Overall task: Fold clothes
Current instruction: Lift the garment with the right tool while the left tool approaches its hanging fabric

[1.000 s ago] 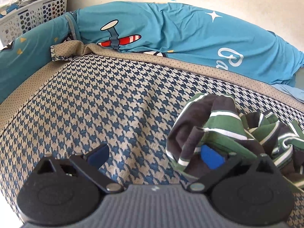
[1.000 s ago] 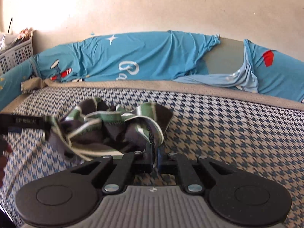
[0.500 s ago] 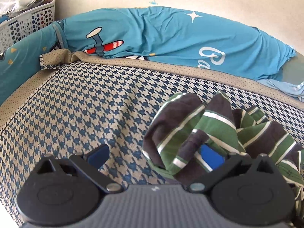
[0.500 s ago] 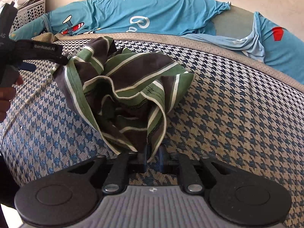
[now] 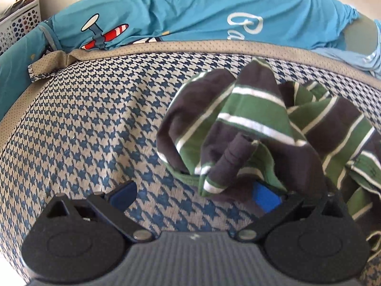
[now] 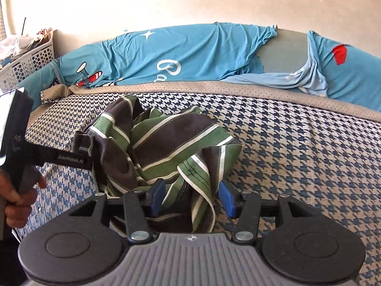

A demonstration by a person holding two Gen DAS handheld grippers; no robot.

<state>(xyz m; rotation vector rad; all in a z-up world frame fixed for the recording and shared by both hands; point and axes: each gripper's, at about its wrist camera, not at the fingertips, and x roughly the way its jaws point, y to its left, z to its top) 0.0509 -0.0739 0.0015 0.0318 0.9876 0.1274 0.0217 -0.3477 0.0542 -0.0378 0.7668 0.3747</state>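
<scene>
Covering the whole near surface, the blue-and-beige houndstooth woven bed cover (image 6: 297,147) gives a wide flat place on which a garment can be spread. Along its far edge a long bolster in a bright blue printed cotton cover (image 6: 190,54) lies against the wall, and at the far left stands a white perforated plastic laundry basket (image 6: 28,64), well apart from the work.

The task's thing, a crumpled green, dark brown and white striped knit garment (image 6: 157,143), sits bunched in a heap on the cover, nearer the left, not flat and with no fold line showing.

The left gripper (image 5: 194,193) comes at the heap from the left with its jaws wide apart, only its right blue pad under a rolled dark edge, probably seeking a hem. The right gripper (image 6: 193,197) stands at the near side, jaws apart, a green seamed edge hanging loose between the pads, unpinched.
</scene>
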